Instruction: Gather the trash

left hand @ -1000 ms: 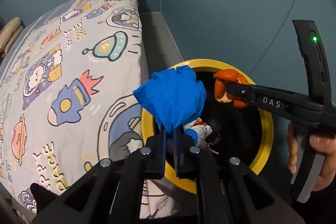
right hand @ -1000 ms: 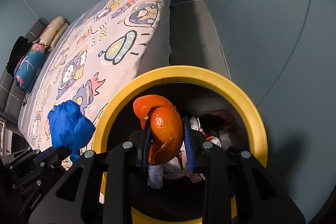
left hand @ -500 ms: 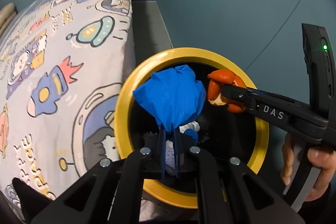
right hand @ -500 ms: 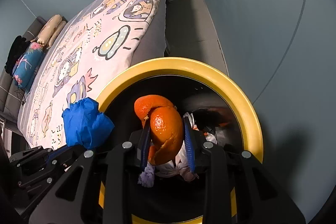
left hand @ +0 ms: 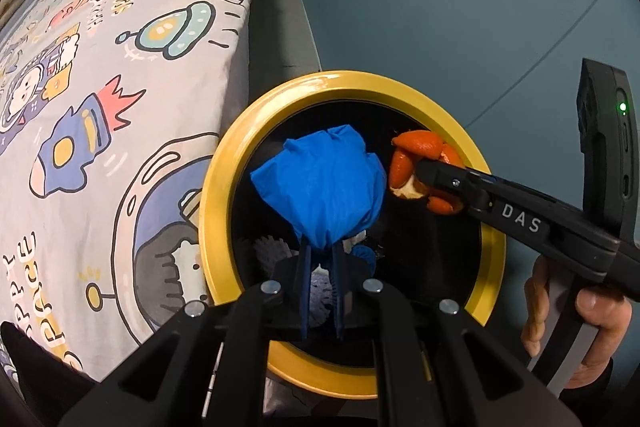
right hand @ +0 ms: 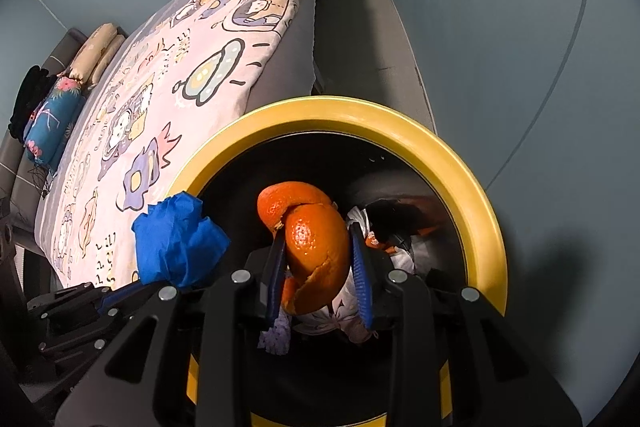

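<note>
Over the yellow-rimmed bin [left hand: 224, 187], the left hand-held gripper [left hand: 320, 259] pinches blue wrapping [left hand: 320, 187]; the right hand-held gripper [right hand: 318, 267] clamps orange peel [right hand: 316, 247].

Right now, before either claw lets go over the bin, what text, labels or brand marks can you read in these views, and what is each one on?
"DAS": white letters on the black arm of the right claw, seen from the left wrist view.
"SPACE": dark letters printed on the grey cartoon-print bedsheet, near its lower left edge.
Other lettering higher up the bedsheet: too small and distorted to read.
Yellow-rimmed black trash bin: no text seen.
</note>
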The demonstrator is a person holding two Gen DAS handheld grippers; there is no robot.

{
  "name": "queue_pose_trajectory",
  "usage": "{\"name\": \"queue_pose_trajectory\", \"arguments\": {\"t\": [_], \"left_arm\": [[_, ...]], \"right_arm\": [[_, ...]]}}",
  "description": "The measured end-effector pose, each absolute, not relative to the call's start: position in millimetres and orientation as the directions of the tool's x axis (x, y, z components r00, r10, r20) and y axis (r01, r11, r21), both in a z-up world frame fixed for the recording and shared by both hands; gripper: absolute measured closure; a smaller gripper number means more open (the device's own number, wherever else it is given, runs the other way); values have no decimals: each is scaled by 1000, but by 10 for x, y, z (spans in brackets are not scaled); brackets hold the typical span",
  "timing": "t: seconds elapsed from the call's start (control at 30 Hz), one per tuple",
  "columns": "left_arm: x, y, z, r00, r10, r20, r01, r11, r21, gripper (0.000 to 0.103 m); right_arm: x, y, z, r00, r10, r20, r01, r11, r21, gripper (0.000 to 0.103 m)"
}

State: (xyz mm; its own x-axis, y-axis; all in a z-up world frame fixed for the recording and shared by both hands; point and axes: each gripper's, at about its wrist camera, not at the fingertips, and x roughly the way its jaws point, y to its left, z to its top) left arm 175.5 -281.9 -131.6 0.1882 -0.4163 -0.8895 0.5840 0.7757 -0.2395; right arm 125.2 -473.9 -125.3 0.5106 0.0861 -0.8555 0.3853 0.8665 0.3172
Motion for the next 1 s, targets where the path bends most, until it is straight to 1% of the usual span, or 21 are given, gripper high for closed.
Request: {"name": "queue_pose_trajectory", "arguments": {"t": [0.1,0.2,0.23,0.3,0.33,0.37,0.4,0.43,1.0], "left_arm": [[1769,-2819,-1328,185,-414,-892,582,777,-240,96],[1774,-2816,-1340,168,-421,-891,579,774,-257,93],[1772,-2817,-1340,165,-425,-890,580,772,-260,90],[1767,-2804,-1325,167,-434,-885,577,771,-269,77],[1764,-2795,-1315,170,-437,-883,574,772,-272,66],[1765,-2779,-1299,176,-439,-881,569,775,-273,62],[1766,-2762,-1283,184,-440,-879,567,778,-271,62],[1769,-2749,-1272,187,-442,-877,566,778,-272,62],[1817,-2412,-1190,221,-452,-864,502,812,-296,62]], "right_arm": [[1255,-4752,-1264,509,90,-856,384,866,319,73],[1250,-4754,-1270,507,90,-857,387,865,319,71],[1247,-4763,-1275,508,91,-857,390,862,323,71],[1246,-4777,-1285,507,95,-857,394,858,328,68],[1242,-4790,-1286,509,93,-856,398,856,331,66],[1236,-4801,-1280,513,92,-854,402,853,333,65],[1227,-4812,-1274,516,91,-852,404,851,336,62],[1222,-4820,-1262,520,90,-850,405,850,337,61],[1273,-4705,-1183,527,89,-845,378,866,327,61]]}}
